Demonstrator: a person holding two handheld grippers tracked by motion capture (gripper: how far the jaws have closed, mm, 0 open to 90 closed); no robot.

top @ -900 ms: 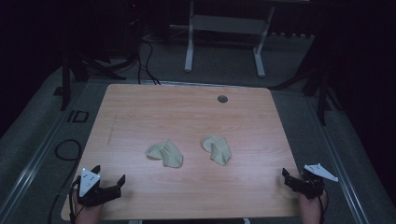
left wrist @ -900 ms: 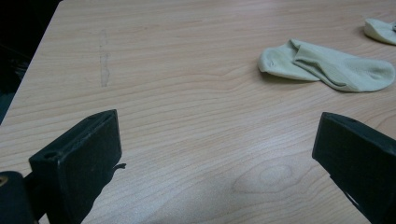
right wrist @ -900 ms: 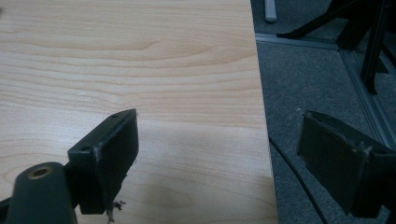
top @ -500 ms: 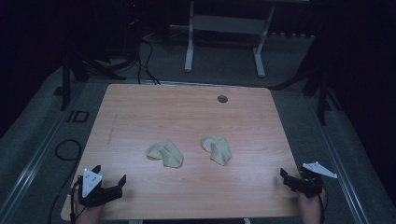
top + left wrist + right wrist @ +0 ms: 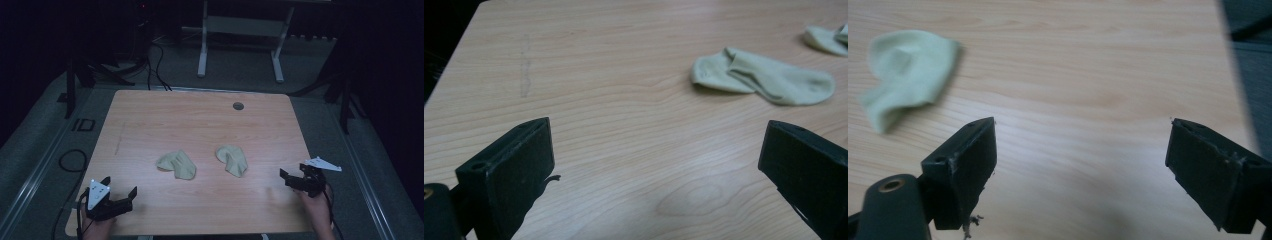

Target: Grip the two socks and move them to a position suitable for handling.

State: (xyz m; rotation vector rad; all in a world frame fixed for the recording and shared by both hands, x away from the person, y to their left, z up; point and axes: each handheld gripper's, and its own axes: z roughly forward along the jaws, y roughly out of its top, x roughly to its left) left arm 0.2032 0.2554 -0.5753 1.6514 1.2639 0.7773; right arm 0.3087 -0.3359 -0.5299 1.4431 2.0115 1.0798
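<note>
left gripper view showed the left gripper (image 5: 659, 165) with its two black jaws spread wide apart, released and grasping nothing, bare wood grain of the table (image 5: 589, 100) between them. beyond the jaws and toward the upper right lay the left sock (image 5: 764, 77), pale green, flat on the wood with its cuff end folded over; it was well apart from the jaws. a bit of the right sock (image 5: 826, 40) peeked in at the far right edge.

right gripper view showed the right gripper (image 5: 1080, 170) likewise released, jaws held wide with nothing between them but wood. the right sock (image 5: 905, 72) lay crumpled toward the upper left, blurred, well clear of the jaws.

from the high view, the left gripper (image 5: 120, 200) sat near the front left corner of the table (image 5: 200, 125) and the right gripper (image 5: 292, 179) near the front right edge, each held in a hand. the left sock (image 5: 176, 165) and the right sock (image 5: 232, 160) lay near each other in the middle, not touching, between the two grippers. a small dark round hole (image 5: 238, 106) sat near the far edge.
</note>
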